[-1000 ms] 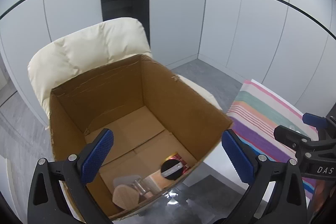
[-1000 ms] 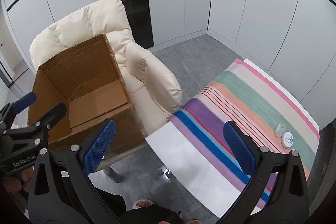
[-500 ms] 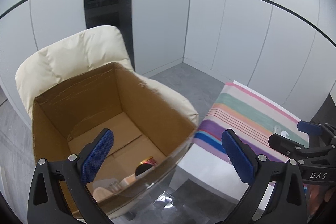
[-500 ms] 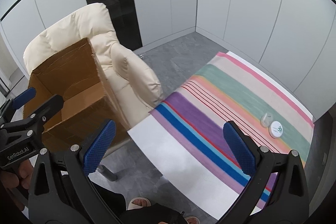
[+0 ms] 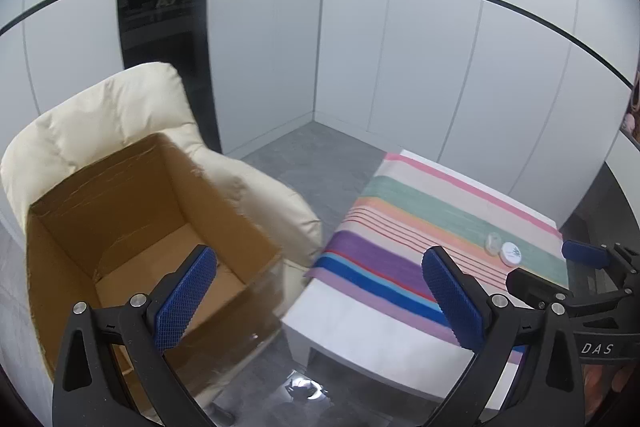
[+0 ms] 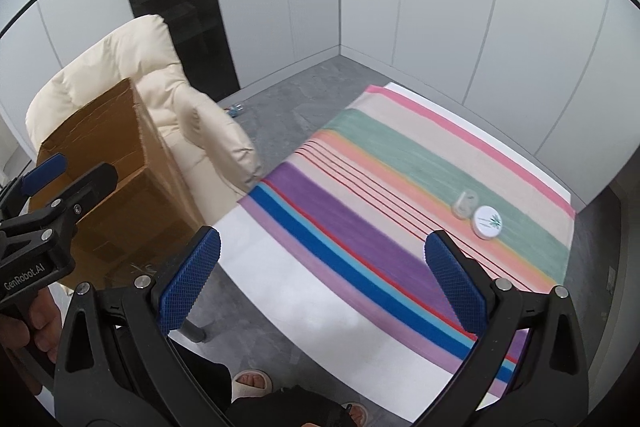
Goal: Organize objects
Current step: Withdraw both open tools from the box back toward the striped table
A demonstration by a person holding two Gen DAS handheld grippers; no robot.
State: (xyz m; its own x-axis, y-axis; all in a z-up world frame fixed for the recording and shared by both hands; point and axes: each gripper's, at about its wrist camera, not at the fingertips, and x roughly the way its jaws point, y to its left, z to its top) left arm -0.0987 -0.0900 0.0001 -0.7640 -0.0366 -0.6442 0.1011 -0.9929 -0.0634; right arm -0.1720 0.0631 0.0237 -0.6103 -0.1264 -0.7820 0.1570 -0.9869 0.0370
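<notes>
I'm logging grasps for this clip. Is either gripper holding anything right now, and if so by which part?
Nothing is held. The left gripper and right gripper are both open and empty, above the floor and striped table edge.

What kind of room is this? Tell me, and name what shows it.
Probably a bare indoor room staged for recording, not a lived-in home: plain white wall panels, a cream armchair holding a cardboard box, and a low table under a striped cloth.
</notes>
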